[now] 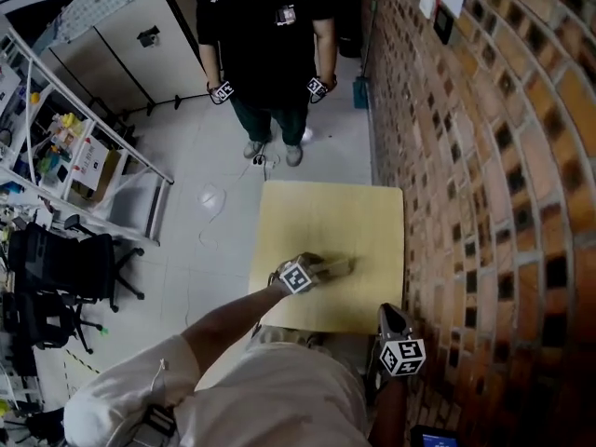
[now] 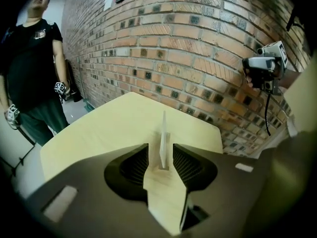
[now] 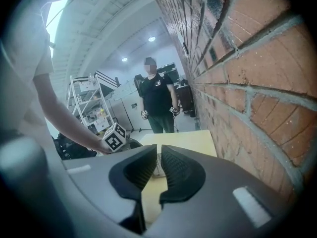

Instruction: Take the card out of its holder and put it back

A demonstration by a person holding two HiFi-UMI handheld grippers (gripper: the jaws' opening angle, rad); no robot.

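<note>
Left gripper stands wide, pads either side of the upright card in its holder on the tabletop, not touching. Best now: close squarely on the faces and pull straight up. Right gripper, nearly closed and empty, waits back.

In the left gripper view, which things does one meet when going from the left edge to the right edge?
standing person in a black shirt → upright card → right gripper, held in front of the brick wall
</note>
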